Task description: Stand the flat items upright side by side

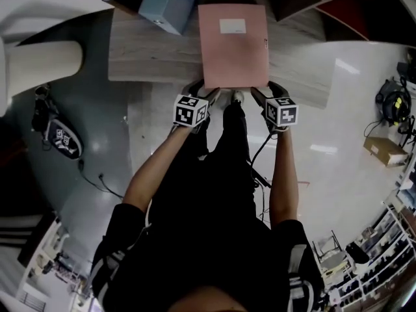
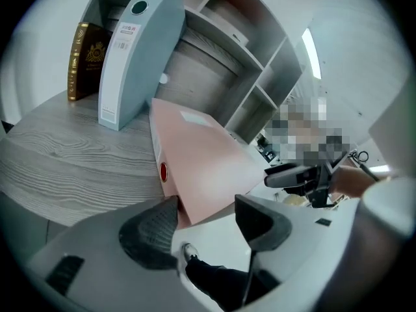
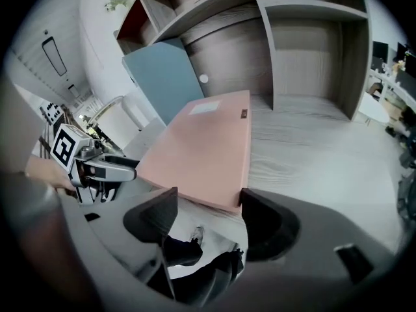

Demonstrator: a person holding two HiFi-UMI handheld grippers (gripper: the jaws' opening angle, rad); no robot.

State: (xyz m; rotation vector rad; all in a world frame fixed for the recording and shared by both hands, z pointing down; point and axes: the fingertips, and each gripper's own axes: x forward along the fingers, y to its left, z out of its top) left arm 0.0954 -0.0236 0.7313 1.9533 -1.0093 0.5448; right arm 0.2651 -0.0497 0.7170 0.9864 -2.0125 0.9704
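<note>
Wood-grain tabletop (image 1: 146,60), open shelf unit (image 3: 312,18) at its far side. Cardboard box (image 1: 385,150) on glossy floor (image 1: 344,116), right. Black cable (image 1: 110,186) on floor, left.

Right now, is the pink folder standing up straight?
No, the pink folder lies flat on its broad side on the wooden surface.

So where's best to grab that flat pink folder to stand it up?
Its near edge, from the person's side. The pink folder lies flat on the desk, and only that edge seems to jut past the desk's front, leaving room above and below for fingers. The left gripper and right gripper, both open, are at its two near corners.
</note>
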